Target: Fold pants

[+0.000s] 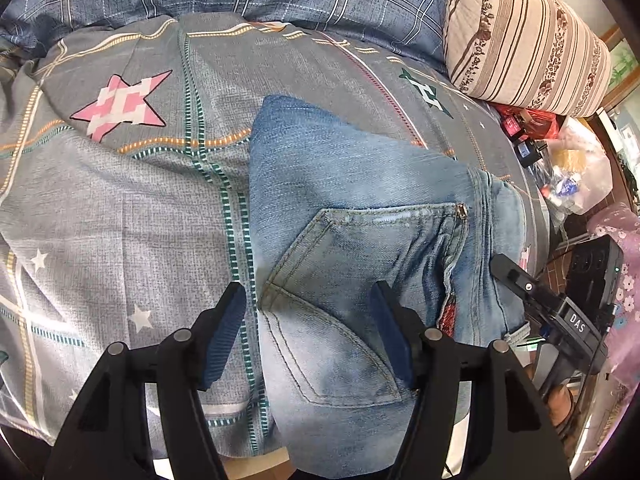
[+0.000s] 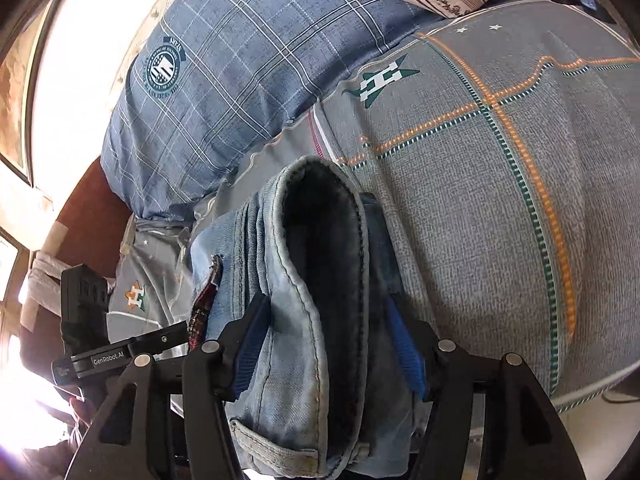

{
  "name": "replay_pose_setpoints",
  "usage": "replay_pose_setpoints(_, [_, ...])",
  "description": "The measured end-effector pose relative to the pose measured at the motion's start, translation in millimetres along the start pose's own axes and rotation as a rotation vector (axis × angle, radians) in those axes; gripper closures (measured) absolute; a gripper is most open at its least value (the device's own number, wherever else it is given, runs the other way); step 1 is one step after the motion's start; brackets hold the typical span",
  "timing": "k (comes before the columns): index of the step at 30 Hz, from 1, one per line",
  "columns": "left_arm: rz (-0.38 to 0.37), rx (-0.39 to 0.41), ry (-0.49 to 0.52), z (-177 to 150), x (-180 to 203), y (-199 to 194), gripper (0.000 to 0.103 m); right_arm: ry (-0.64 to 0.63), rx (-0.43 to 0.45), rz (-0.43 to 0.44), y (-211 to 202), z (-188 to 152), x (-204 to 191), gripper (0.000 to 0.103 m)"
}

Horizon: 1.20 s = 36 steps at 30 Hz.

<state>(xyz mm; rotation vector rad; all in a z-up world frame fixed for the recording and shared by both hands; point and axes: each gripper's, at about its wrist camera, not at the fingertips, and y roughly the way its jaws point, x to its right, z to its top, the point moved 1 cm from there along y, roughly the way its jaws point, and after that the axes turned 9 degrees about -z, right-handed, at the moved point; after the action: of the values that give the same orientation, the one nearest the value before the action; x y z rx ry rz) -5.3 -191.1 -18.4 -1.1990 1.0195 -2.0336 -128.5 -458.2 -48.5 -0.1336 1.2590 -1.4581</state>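
Two tongs work a pair of folded blue jeans (image 1: 352, 208) lying on a bed's grey star-print quilt (image 1: 120, 208). The left tongs (image 1: 308, 332) stand about half open, hovering over the back pocket (image 1: 344, 288), pads clear of the denim. The right tongs (image 2: 324, 344) straddle the fleece-lined waistband (image 2: 320, 248), pads against the cloth on both sides.

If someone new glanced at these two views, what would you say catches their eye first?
Probably the folded blue jeans lying mid-bed on the grey checked bedspread, back pocket up. Next, the pink star printed on the bedspread to their left. In the right wrist view, the jeans' dark-lined waistband gapes between the right hand-held gripper's blue pads.
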Motion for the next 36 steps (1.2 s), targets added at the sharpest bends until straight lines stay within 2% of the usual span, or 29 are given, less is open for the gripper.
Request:
replay_pose_setpoints(9, [0.037, 0.007, 0.004, -4, 0, -5, 0.037, -0.034, 0.010, -0.044, -12, 6, -11, 0.031])
replay_pose_setpoints(12, [0.046, 0.049, -0.001, 0, -4, -17, 0.037, -0.039, 0.034, -0.047, -16, 12, -16, 0.028])
replay_pose_setpoints(14, [0.047, 0.088, -0.031, 5, -12, -26, 0.026, -0.042, 0.051, -0.048, -17, 19, -20, 0.026])
replay_pose_setpoints(15, [0.028, 0.086, -0.063, 6, -18, -25, 0.024, -0.043, 0.060, -0.046, -17, 22, -22, 0.025])
replay_pose_setpoints(17, [-0.030, 0.034, -0.127, 3, -27, -16, 0.024, -0.055, 0.067, -0.041, -12, 25, -27, 0.025])
replay_pose_setpoints(20, [-0.161, -0.090, -0.212, -11, -32, 7, 0.024, -0.088, 0.040, -0.096, 3, 27, -34, 0.025])
replay_pose_setpoints(23, [-0.115, -0.092, -0.158, -13, -23, 15, 0.024, -0.087, 0.040, -0.082, 5, 26, -31, 0.025])
replay_pose_setpoints(24, [-0.107, -0.083, -0.143, -10, -20, 16, 0.024, -0.097, 0.030, -0.099, 7, 26, -30, 0.029])
replay_pose_setpoints(25, [-0.109, -0.082, -0.129, -7, -16, 16, 0.035, -0.120, 0.028, -0.124, 8, 27, -30, 0.056])
replay_pose_setpoints(26, [-0.136, -0.094, -0.102, -3, -9, 14, 0.045, -0.153, 0.030, -0.133, 8, 28, -31, 0.073])
replay_pose_setpoints(27, [-0.133, -0.104, -0.081, 0, -4, 10, 0.045, -0.169, 0.024, -0.110, 7, 29, -33, 0.088])
replay_pose_setpoints(30, [-0.164, -0.115, -0.098, 3, -9, 10, 0.045, -0.205, 0.071, -0.118, -7, 26, -38, 0.087])
replay_pose_setpoints(32, [-0.178, -0.137, -0.123, -3, -20, 15, 0.044, -0.200, 0.053, -0.149, -6, 23, -31, 0.069])
replay_pose_setpoints(33, [-0.186, -0.139, -0.128, -7, -23, 15, 0.043, -0.188, 0.031, -0.166, -3, 20, -24, 0.051])
replay_pose_setpoints(34, [-0.193, -0.141, -0.129, -8, -23, 14, 0.042, -0.175, 0.011, -0.171, -1, 17, -17, 0.046])
replay_pose_setpoints(36, [-0.214, -0.147, -0.120, -10, -24, 11, 0.041, -0.130, -0.001, -0.111, -6, 12, -8, 0.046])
